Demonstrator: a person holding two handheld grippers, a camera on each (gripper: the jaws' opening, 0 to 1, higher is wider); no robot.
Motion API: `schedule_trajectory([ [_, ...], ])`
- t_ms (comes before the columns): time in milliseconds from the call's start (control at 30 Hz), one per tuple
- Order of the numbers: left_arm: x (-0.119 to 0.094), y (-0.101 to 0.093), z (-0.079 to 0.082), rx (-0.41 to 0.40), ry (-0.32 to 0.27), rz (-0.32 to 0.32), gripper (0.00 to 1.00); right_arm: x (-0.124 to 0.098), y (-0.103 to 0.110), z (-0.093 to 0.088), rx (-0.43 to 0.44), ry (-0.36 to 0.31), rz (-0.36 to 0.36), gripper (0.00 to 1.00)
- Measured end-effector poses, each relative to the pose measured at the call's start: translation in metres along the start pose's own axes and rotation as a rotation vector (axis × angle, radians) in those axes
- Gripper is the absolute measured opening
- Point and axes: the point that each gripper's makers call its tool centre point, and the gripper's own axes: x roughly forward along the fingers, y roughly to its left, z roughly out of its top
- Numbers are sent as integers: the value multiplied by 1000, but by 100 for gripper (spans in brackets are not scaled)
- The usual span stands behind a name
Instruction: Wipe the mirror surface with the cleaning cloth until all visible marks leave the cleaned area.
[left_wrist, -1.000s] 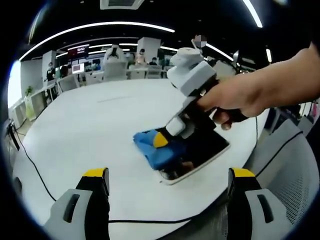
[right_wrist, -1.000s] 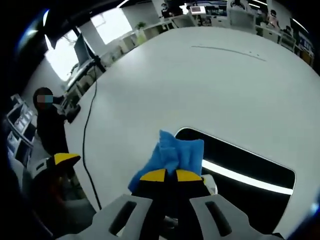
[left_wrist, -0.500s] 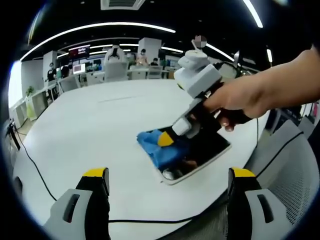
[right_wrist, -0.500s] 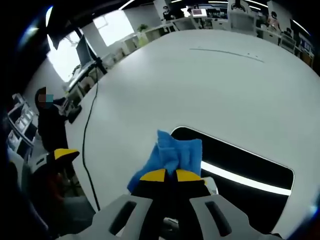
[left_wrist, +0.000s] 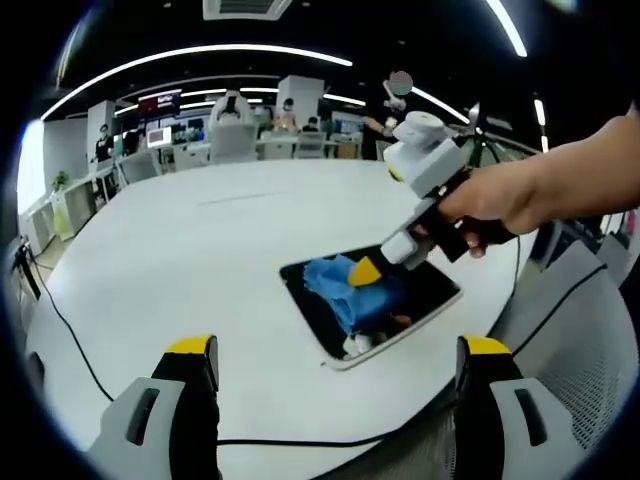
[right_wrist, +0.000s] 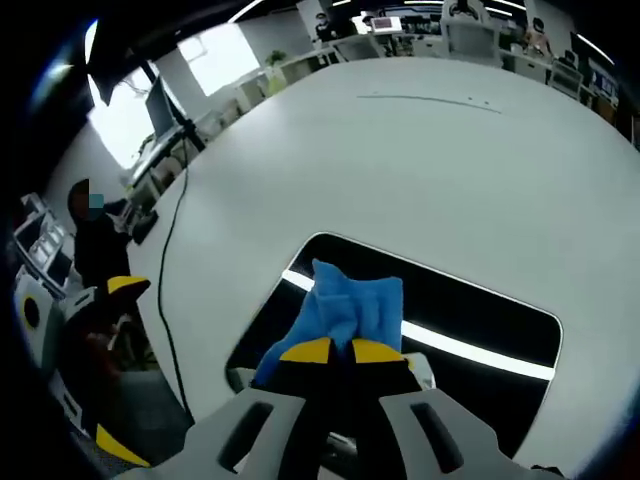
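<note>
A dark rectangular mirror (left_wrist: 318, 305) with a white rim lies flat on the white table (left_wrist: 180, 250) near its right edge. The blue cleaning cloth (left_wrist: 345, 290) rests on the mirror's middle, pinched in my right gripper (left_wrist: 366, 271), which a hand holds from the right. In the right gripper view the yellow-tipped right gripper (right_wrist: 331, 350) is shut on the blue cloth (right_wrist: 350, 305), pressed onto the mirror (right_wrist: 470, 315). My left gripper (left_wrist: 335, 350) stands open near the table's front edge, well short of the mirror, with nothing between its fingers.
A black cable (left_wrist: 70, 335) runs across the table's left front. A grey mesh chair (left_wrist: 590, 350) stands at the right. Desks, monitors and people (left_wrist: 230, 110) fill the far background. In the right gripper view a person (right_wrist: 95, 240) sits beyond the table's left edge.
The right gripper has dragged the cloth from the mirror's left end toward its middle, uncovering that left end. The left gripper has stayed put.
</note>
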Motion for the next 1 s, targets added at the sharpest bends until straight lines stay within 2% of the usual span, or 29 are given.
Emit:
schedule_trajectory([
  [33,0,-4,2,-1,-10,-24,99,0,-2,-1,0,-1,-1,0],
  [333,0,-5,0,5,0,-29,99,-11,-17,-8,2,-14,-14,0],
  [500,0,-7,1,-4,-2,-43,99,-18,-29,-13,41,-18,-20,0],
  [1000,-1,-7,0,-16,1,-36,99,-38,-65,-26,90,-15,-39,0],
])
